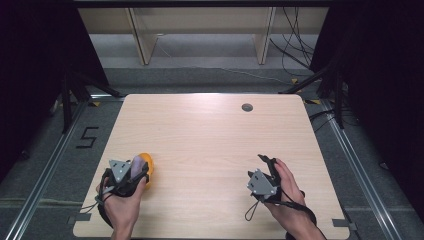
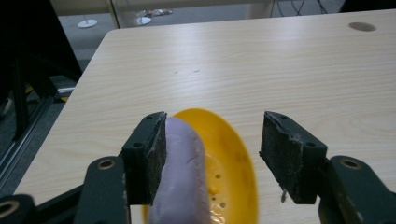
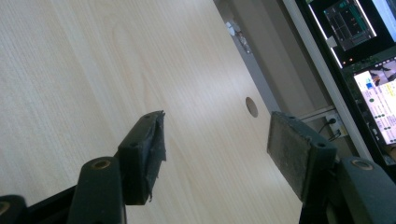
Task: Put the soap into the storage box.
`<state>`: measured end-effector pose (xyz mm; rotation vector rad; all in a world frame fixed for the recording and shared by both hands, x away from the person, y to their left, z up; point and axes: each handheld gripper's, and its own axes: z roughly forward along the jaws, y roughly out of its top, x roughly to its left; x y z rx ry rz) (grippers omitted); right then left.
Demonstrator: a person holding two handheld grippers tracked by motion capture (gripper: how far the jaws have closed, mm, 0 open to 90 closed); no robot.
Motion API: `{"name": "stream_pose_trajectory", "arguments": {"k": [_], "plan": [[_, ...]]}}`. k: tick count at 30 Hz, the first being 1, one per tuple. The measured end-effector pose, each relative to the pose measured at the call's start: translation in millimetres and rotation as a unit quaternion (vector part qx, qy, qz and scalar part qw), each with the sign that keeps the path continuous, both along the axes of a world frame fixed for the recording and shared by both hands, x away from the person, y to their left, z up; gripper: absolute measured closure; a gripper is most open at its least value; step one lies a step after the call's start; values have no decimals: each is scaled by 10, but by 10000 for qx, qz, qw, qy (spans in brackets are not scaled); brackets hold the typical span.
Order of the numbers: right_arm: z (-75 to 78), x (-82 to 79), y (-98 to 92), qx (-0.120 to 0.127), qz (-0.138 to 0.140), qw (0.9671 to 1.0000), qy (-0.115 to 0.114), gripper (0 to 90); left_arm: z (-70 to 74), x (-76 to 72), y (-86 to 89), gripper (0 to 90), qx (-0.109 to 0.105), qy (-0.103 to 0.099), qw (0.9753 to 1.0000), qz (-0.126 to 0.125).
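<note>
Pale wood covered the desk (image 1: pixel 210 145), which sat on a grey floor with dark curtains at both sides and a shelf frame behind. 1 round hole (image 1: pixel 247 107) marked the far right part of the desk.

At the near left corner, the person's left tool (image 2: pixel 212 149) hovered over a yellow perforated dish (image 2: pixel 229 172). Its jaws stood wide apart, gripping nothing. A soft lilac roll (image 2: pixel 182 177) lay partly over the dish, touching the inner face of the left jaw, while the other jaw stood clear of it. From above, the yellow dish (image 1: pixel 146 165) and the lilac roll (image 1: pixel 136 164) peeked out just past the left tool (image 1: pixel 137 172).

At the near right, the right tool (image 3: pixel 215 144) was held above bare wood, jaws also released and empty, well apart from the dish.

Judging from this, the step in hand was taking hold of the roll. To do it well, the left tool should centre on the roll so both pads meet it evenly, then close gently, since the material looked soft and could deform or drag the dish along.
</note>
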<state>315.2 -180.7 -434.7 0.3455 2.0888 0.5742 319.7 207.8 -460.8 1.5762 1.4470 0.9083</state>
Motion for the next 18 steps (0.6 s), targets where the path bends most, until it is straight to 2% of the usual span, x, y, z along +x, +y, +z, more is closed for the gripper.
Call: {"name": "stream_pose_trajectory", "arguments": {"k": [1,2,4,5,9,10,11,13,15,17,18], "plan": [[0,1,-1,-6,7,10000,-3,375,8,-13,-32,400,29,-21,10000,-61],[-10,-10,1,102,-80,9999,54,375,15,-25,-70,400,45,-26,9999,-120],[-3,-9,-2,52,-106,9999,-72,375,22,-47,-150,400,25,-11,9995,-306],[-3,-9,-2,57,-106,9999,-61,375,19,-53,-197,400,14,-15,9992,-398],[-4,-9,-13,80,-105,9999,-37,375,6,-64,-380,400,53,70,9964,-840],[-8,-7,-16,119,-115,9998,52,375,0,-64,-431,400,65,84,9958,-915],[-3,-6,-24,92,-148,9998,-70,375,-7,-63,-478,400,84,111,9947,-1018],[6,10,-39,14,-80,9999,-106,375,-17,-57,-574,399,51,185,9922,-1232],[5,17,-54,-27,-87,9999,-114,374,-30,-47,-670,397,51,250,9889,-1461],[-11,6,-58,134,-178,9998,1,374,-45,-37,-776,397,92,291,9858,-1653],[-11,11,-64,130,-167,9998,12,374,-54,-31,-831,397,111,324,9837,-1764]]}}
